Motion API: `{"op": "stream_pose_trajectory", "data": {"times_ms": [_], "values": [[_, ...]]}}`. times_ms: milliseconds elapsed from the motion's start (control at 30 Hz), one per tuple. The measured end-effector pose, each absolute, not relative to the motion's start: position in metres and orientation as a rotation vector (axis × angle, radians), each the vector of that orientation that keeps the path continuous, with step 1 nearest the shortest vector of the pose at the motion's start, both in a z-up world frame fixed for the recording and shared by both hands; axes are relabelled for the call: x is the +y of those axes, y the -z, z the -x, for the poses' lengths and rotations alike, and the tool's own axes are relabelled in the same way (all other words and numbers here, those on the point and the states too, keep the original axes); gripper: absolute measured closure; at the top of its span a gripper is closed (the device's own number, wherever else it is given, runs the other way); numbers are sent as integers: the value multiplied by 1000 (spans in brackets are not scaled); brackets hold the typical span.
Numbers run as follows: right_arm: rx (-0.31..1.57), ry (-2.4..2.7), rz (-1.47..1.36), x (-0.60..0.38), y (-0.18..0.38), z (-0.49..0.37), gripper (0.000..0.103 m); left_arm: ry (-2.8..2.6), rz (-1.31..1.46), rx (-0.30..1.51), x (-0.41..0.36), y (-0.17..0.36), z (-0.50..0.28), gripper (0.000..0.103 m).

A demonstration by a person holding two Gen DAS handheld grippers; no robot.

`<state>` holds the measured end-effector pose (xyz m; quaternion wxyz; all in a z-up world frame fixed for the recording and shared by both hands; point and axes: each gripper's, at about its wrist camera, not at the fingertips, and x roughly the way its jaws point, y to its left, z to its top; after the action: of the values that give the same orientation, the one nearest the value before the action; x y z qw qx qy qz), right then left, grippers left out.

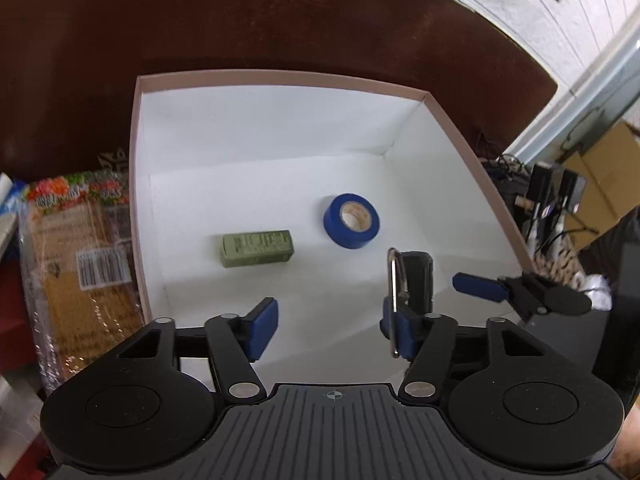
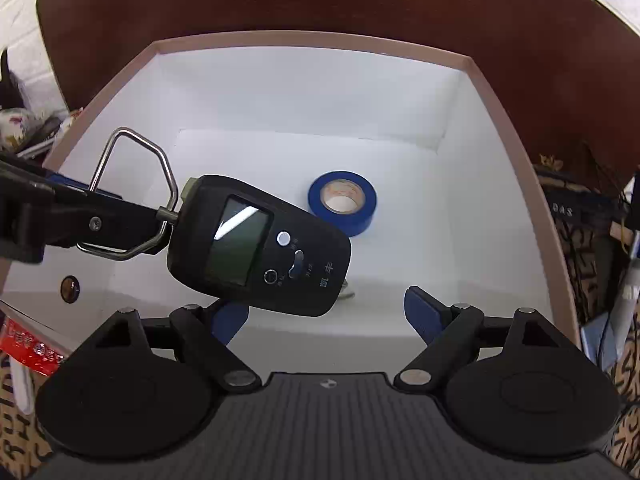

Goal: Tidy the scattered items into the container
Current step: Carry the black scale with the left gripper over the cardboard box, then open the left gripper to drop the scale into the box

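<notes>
Black plastic made up the handheld scale (image 2: 260, 246), which hung above the white box (image 2: 304, 80) beside a blue tape roll (image 2: 343, 202). Its body sat just ahead of the right gripper (image 2: 326, 314), whose jaws stood spread and released. Its metal loop (image 2: 132, 194) rested against the inner finger of the left gripper (image 1: 328, 330), whose jaws also stood apart, clamping nothing. The long axis ran from the loop, toward the left fingers, down to the button end near the right fingers. It looked rigid, light and smooth; the screen seemed fragile, so the narrow sides were probably safest to grasp.
</notes>
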<state>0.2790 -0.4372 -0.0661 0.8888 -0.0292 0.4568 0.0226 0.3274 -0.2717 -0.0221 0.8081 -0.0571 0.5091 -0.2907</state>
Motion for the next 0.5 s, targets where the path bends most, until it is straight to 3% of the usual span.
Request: {"op": "stream_pose_trajectory", "data": {"times_ms": [33,100,200,500], "values": [[946,-44,58,-439,63,-276,15,604,135,1102,-271,21,-329,26],[940,-29,61,-443,57,-272,14,500,105,1091,-275,14,-330,0],[914,-1,43,-453,46,-265,14,425,36,1012,-277,3,-333,0],[824,7,-75,-473,19,-245,14,495,154,1101,-272,7,-330,0]]}}
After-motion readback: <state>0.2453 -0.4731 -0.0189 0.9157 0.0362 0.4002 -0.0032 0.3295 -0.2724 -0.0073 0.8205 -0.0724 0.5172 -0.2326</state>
